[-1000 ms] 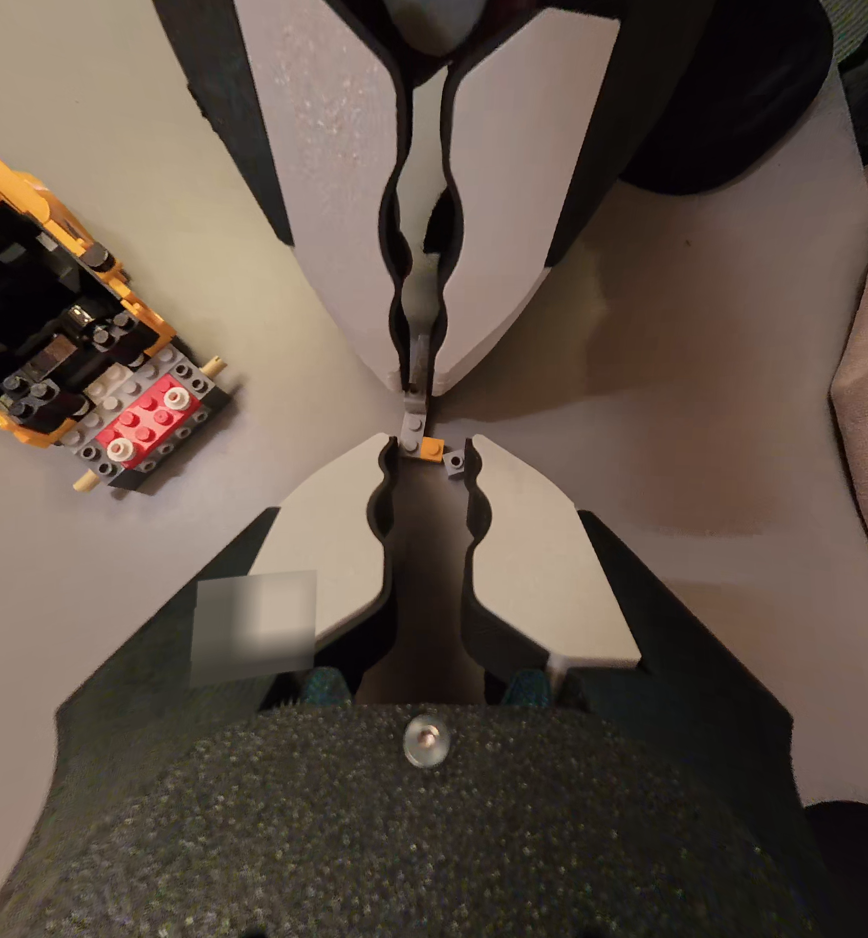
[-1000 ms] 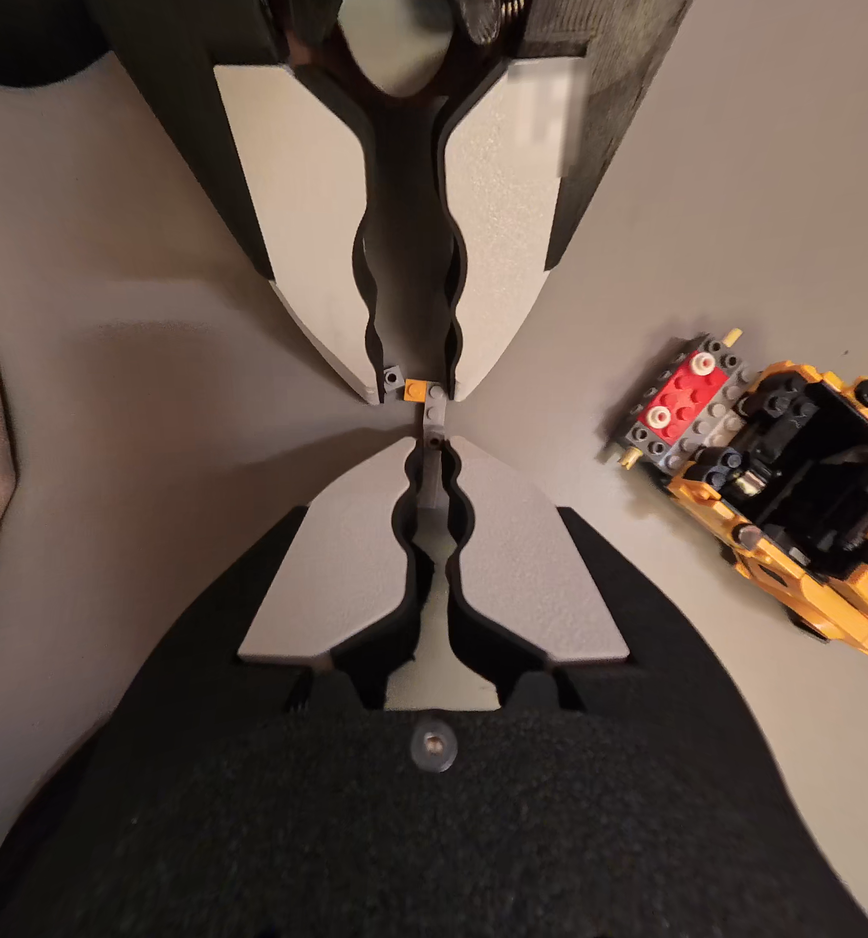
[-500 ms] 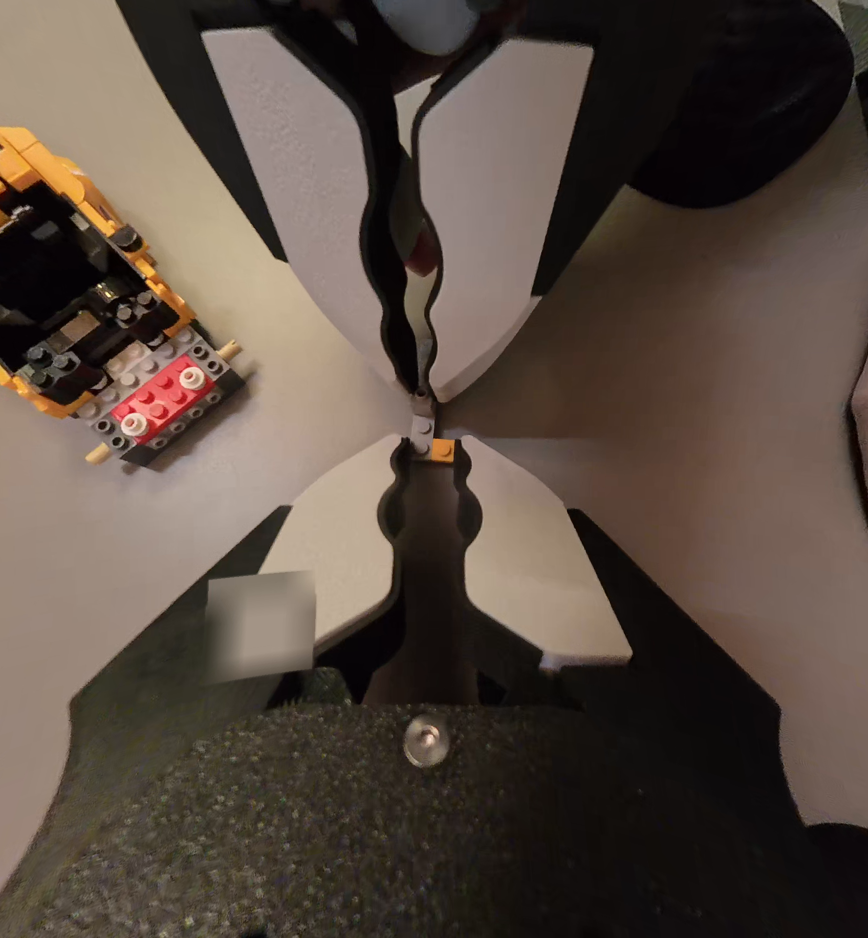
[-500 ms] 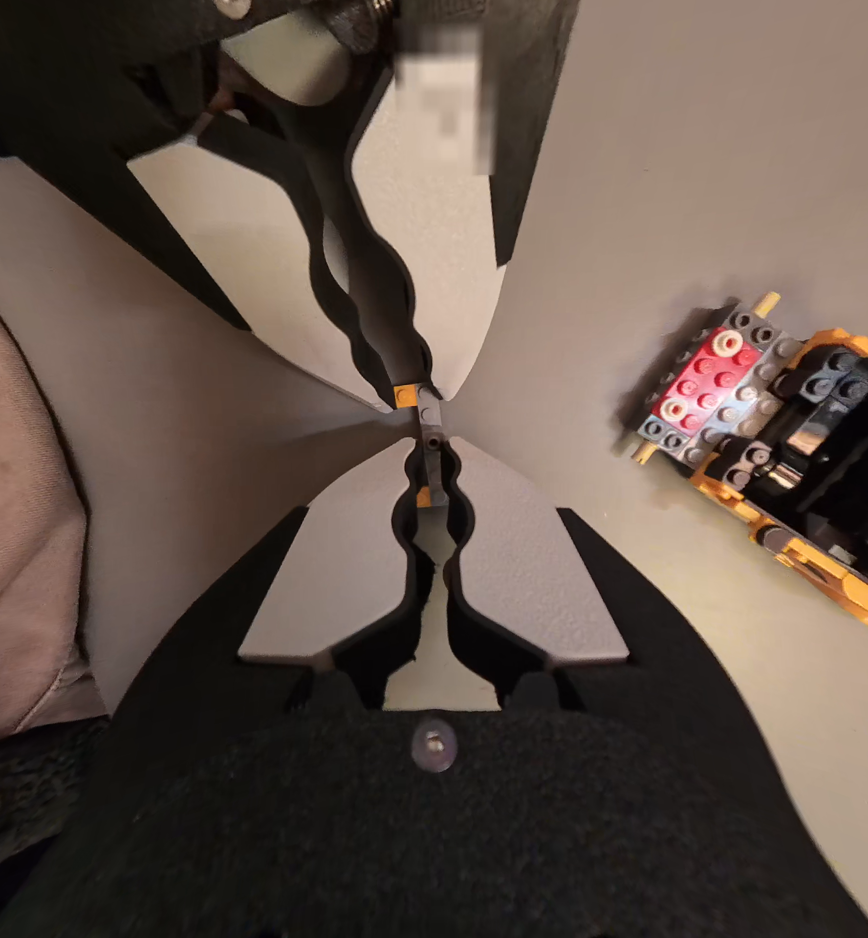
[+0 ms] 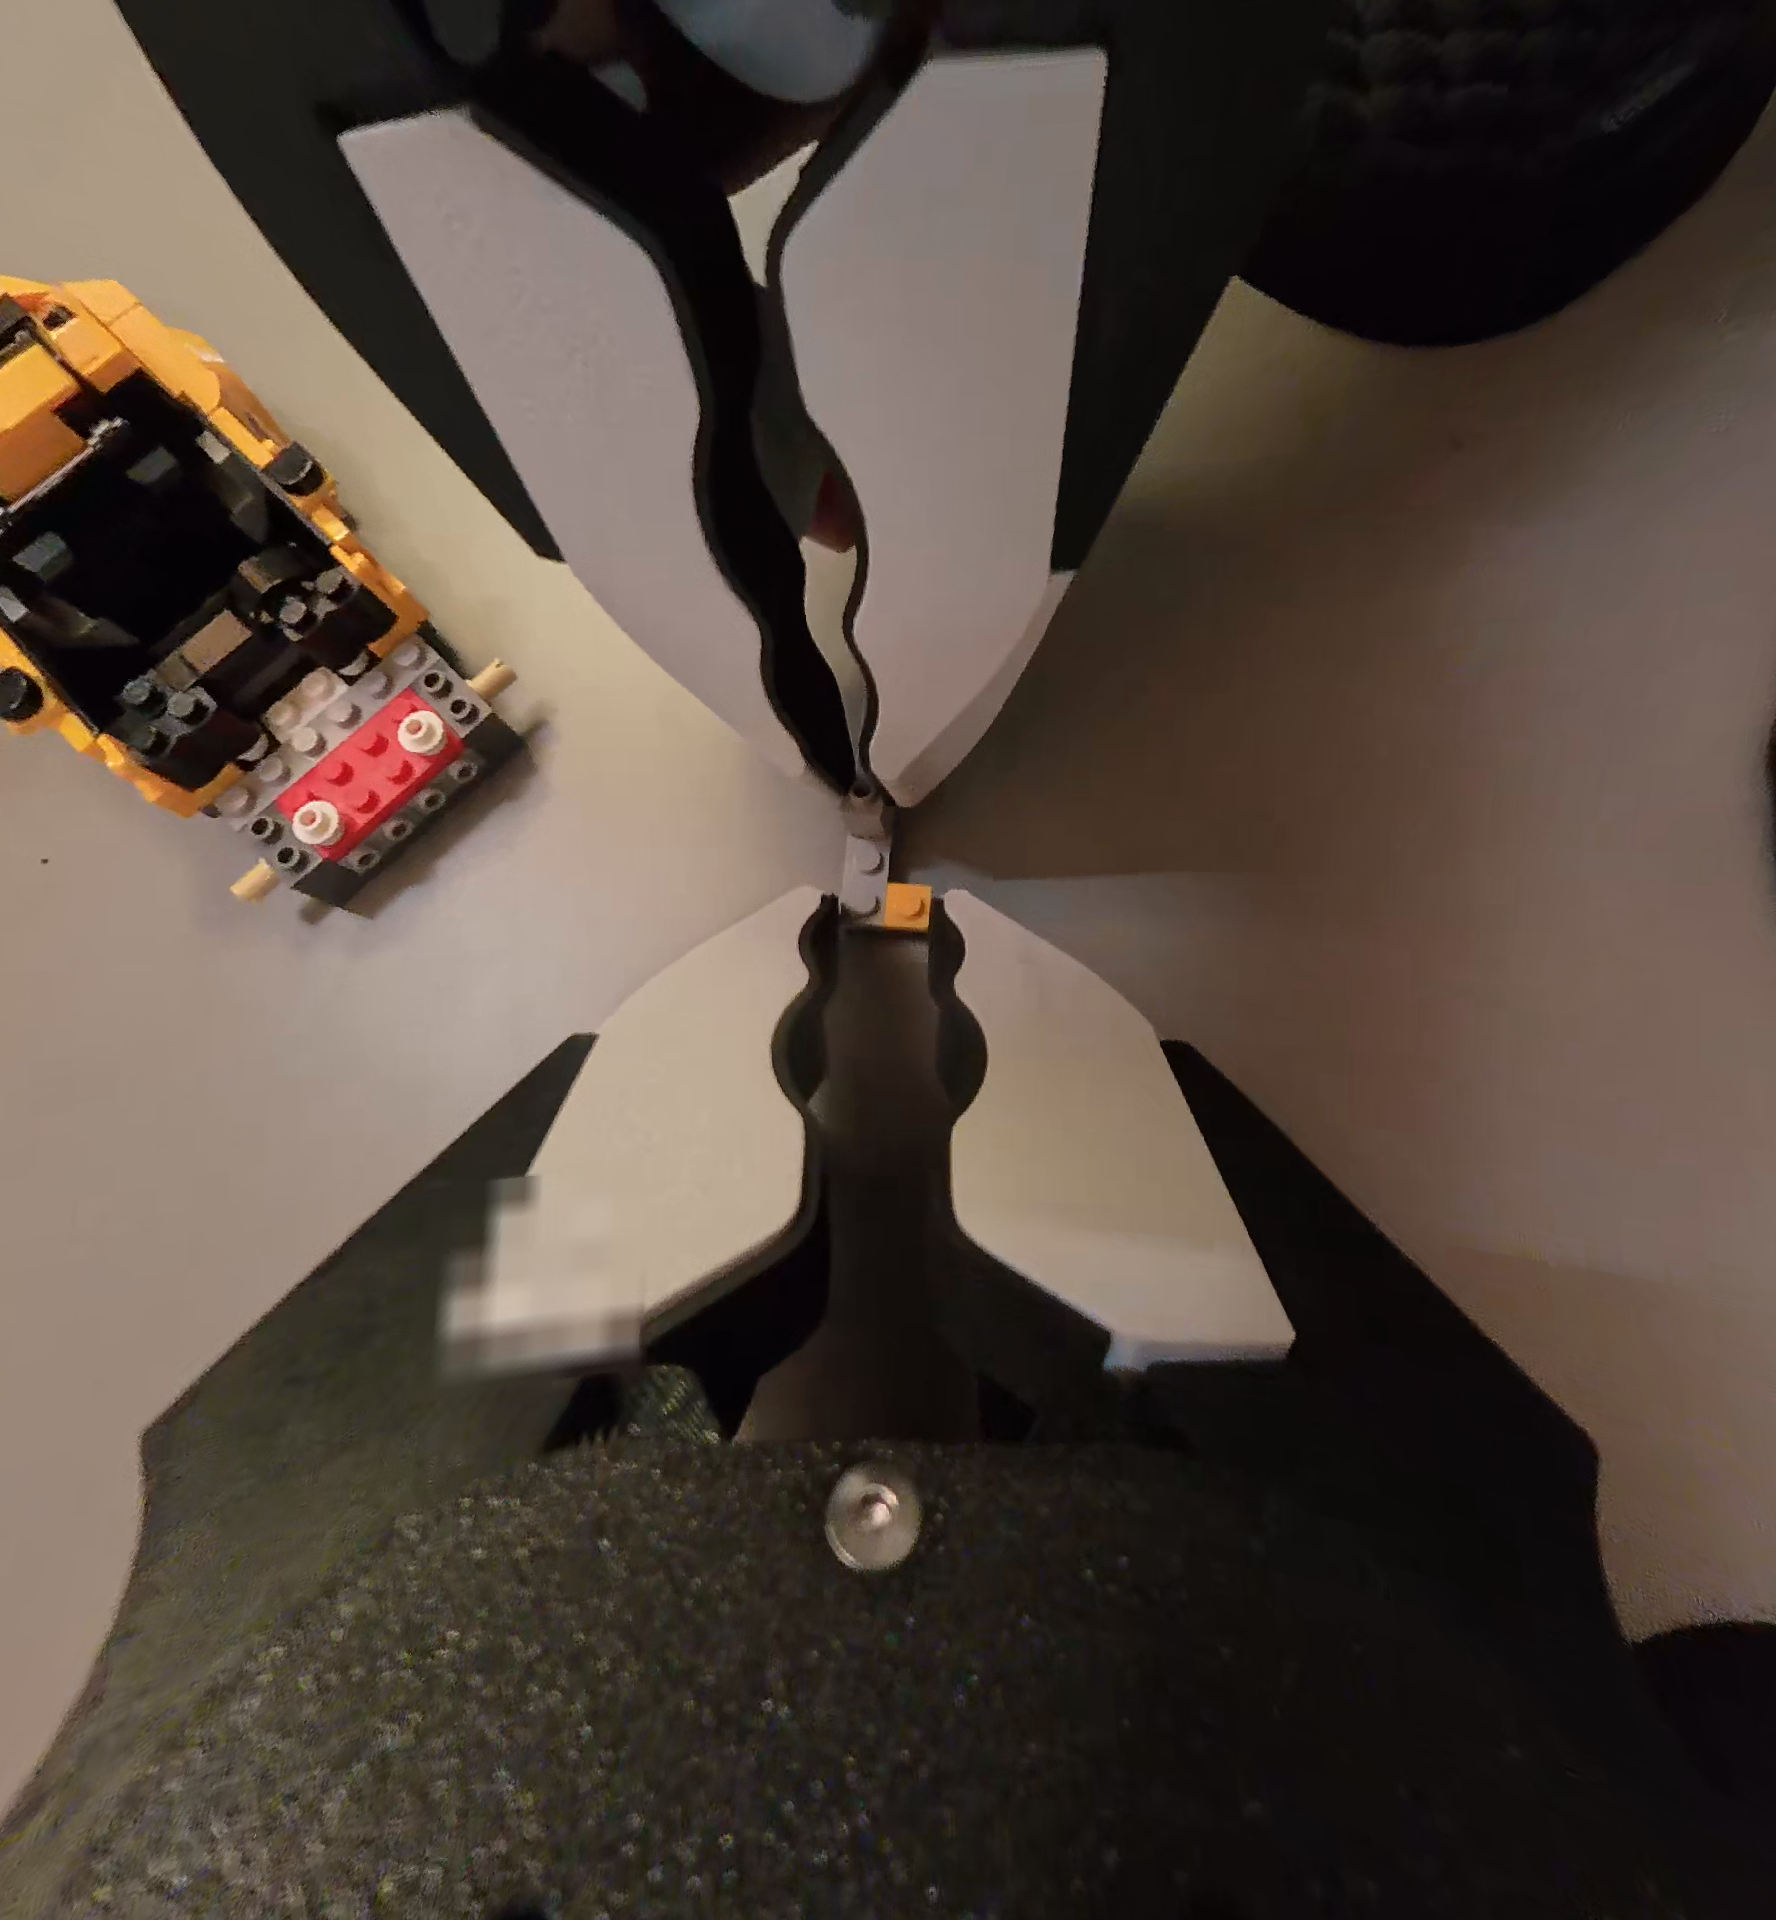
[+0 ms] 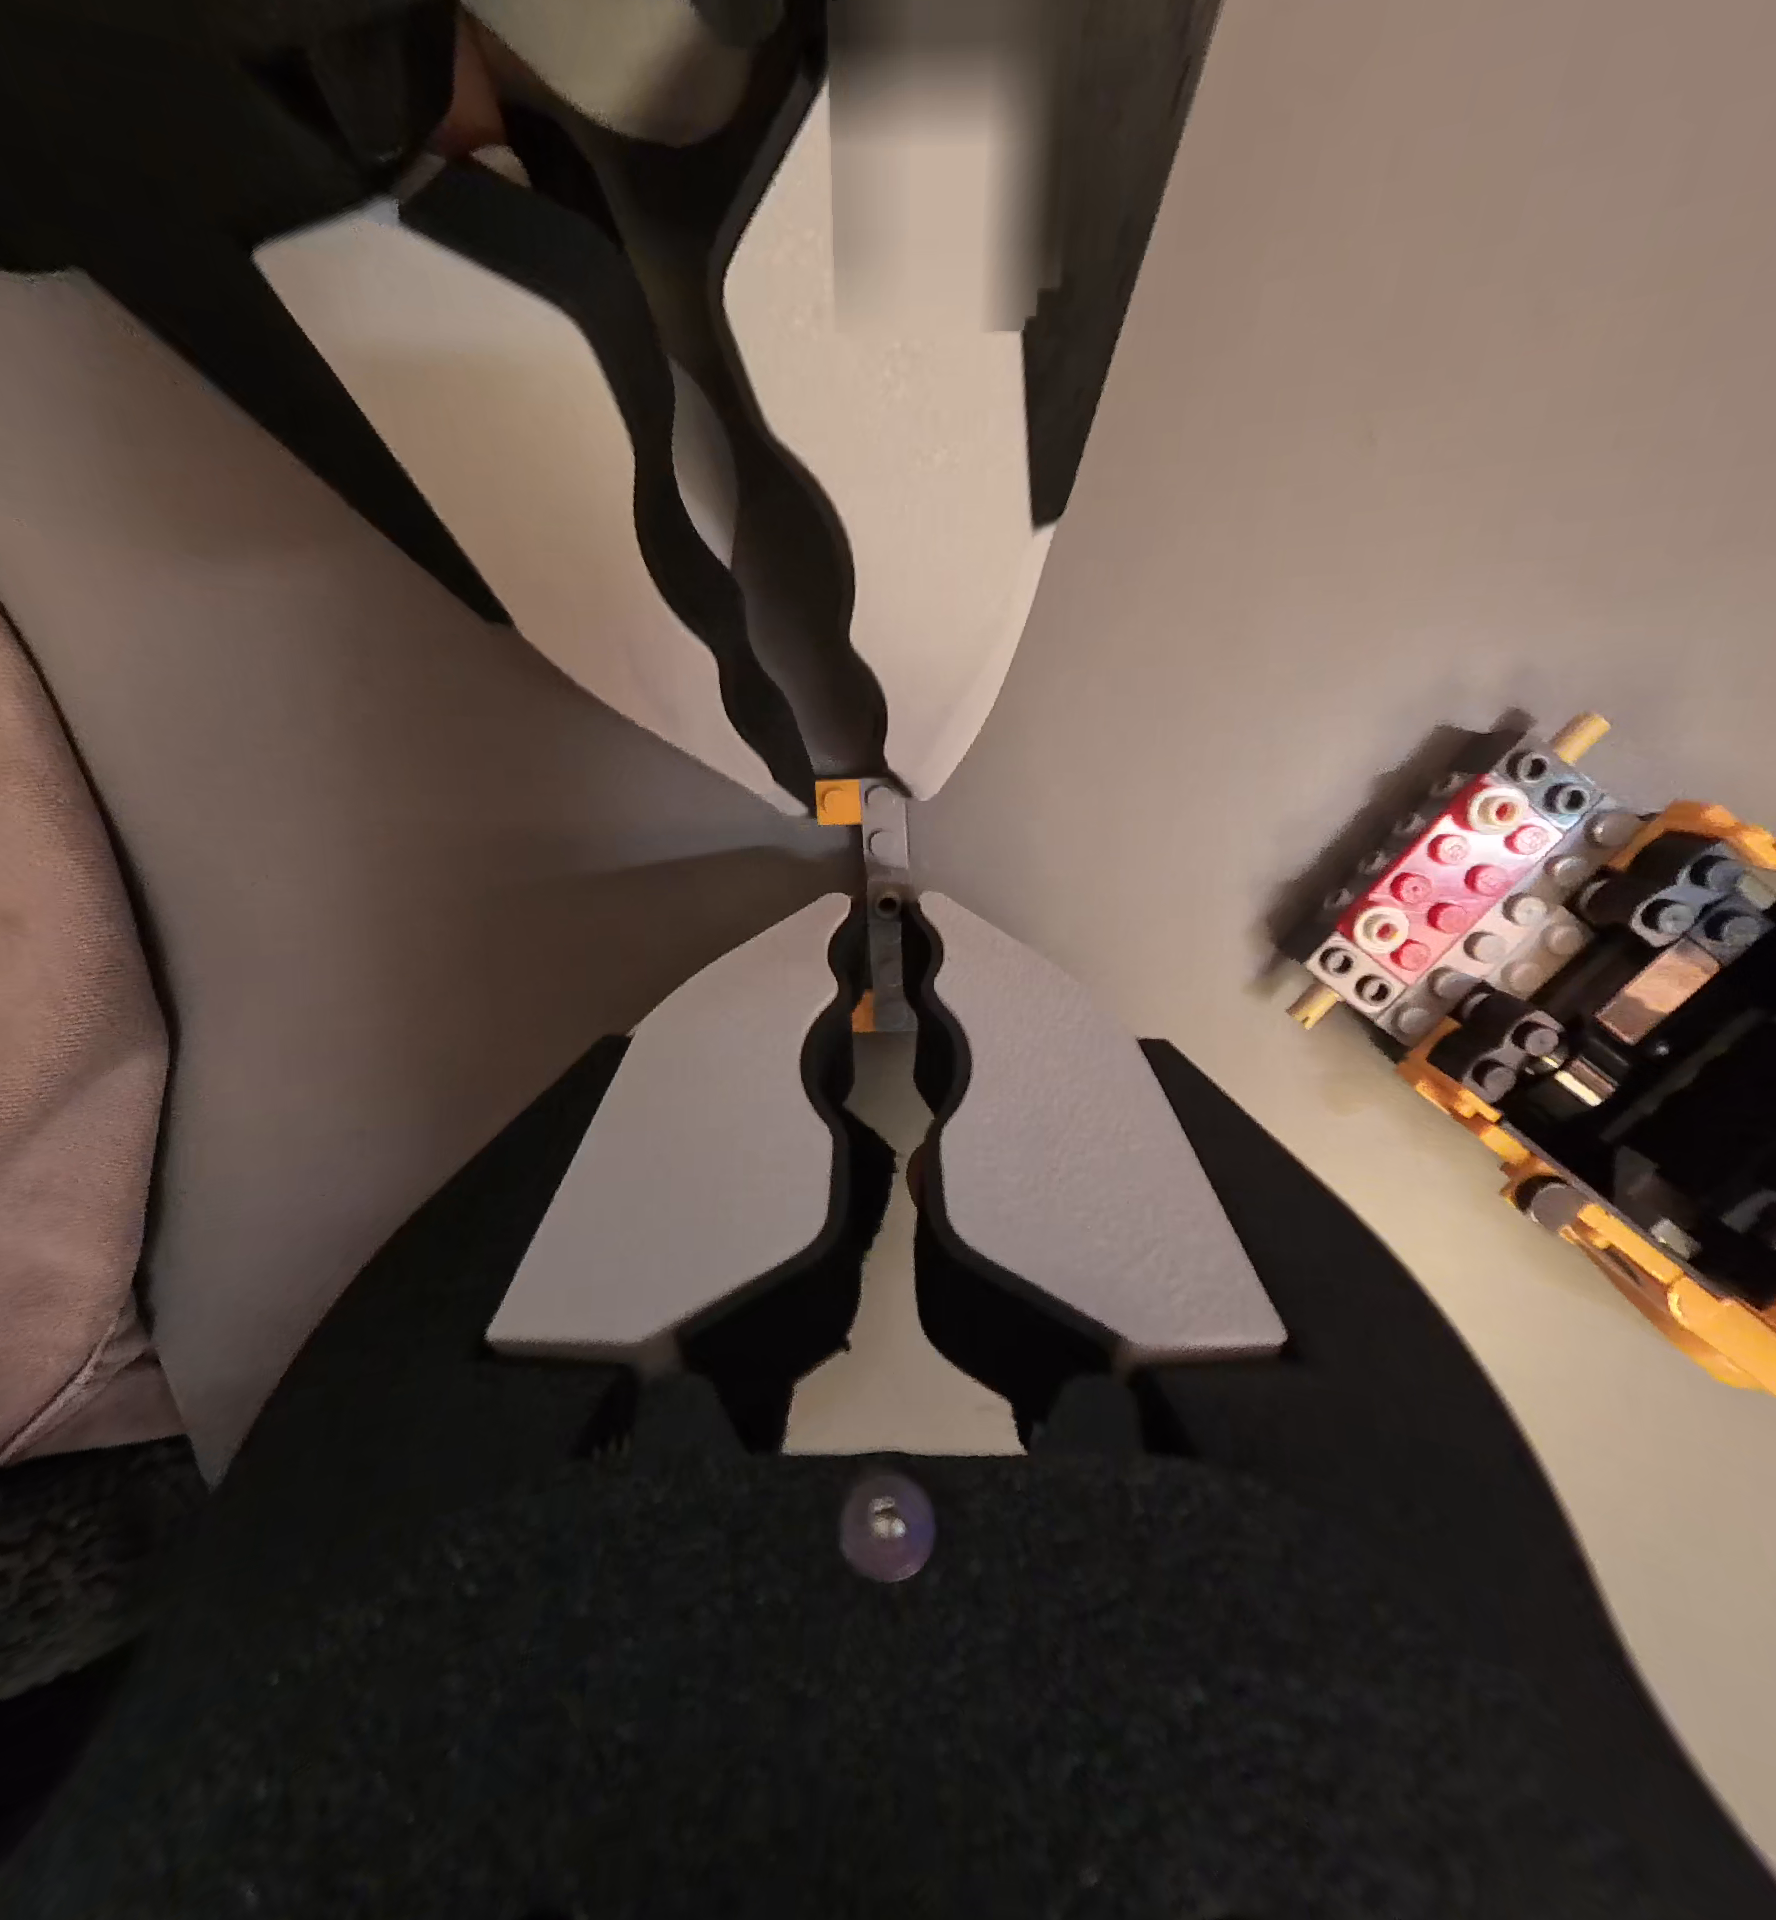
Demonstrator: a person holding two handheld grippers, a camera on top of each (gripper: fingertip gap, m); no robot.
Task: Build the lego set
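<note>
In the left wrist view, the left tongs [image 5: 884, 914] rise from the bottom of the frame and are closed on a small orange plate [image 5: 908, 906] at their tips, with a wide gap between the blades farther back. That orange plate sits just beside the end of a grey strip of bricks [image 5: 868, 868], touching it. Past it, the right tongs [image 5: 863, 792] come down from the top of the frame, tip to tip with the left ones.

In the right wrist view, the right tongs [image 6: 882, 920] are clamped on the grey strip [image 6: 886, 831], whose body runs back between the blades. The orange plate [image 6: 836, 802] shows at the strip's far end, left of it, under the left tongs [image 6: 848, 784].

On the pale worktop [image 5: 1435, 675], the part-built orange car [image 5: 136, 582] lies at the left of the left wrist view, well apart from the tongs, its red and grey studded end [image 5: 370, 774] towards the frame's centre. In the right wrist view the car [image 6: 1590, 1018] lies at the right edge.
</note>
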